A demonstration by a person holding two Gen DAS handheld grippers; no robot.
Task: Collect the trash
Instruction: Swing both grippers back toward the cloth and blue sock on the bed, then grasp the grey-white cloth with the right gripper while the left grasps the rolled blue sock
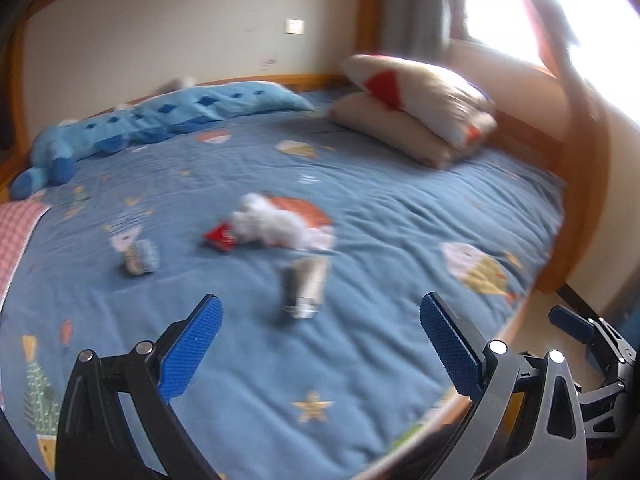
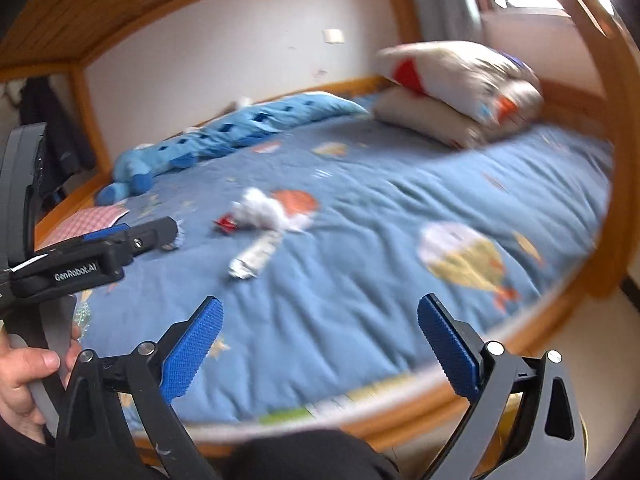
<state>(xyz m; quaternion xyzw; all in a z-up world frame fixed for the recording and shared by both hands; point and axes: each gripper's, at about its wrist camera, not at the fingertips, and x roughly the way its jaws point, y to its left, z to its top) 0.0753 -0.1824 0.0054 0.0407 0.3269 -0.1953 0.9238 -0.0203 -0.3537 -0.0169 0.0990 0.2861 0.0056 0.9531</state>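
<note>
Trash lies on the blue bedsheet [image 1: 380, 240]. A white crumpled tissue [image 1: 276, 220] sits mid-bed beside a red wrapper [image 1: 220, 237]. A silver wrapper [image 1: 306, 290] lies nearer to me, and a small crumpled packet [image 1: 140, 258] lies to the left. My left gripper [image 1: 320, 344] is open and empty, just short of the silver wrapper. My right gripper [image 2: 320, 344] is open and empty over the bed's near edge. The tissue [image 2: 260, 210], red wrapper [image 2: 226, 224] and silver wrapper [image 2: 256, 258] show ahead of it. The left gripper's body [image 2: 92, 256] hides the small packet there.
Two stacked pillows [image 1: 420, 108] lie at the head, far right. A blue plush toy [image 1: 132, 128] lies along the far wall. A pink checked cloth [image 1: 16, 236] is at the left. A wooden bed frame [image 2: 432, 404] and post [image 1: 576, 160] border the mattress.
</note>
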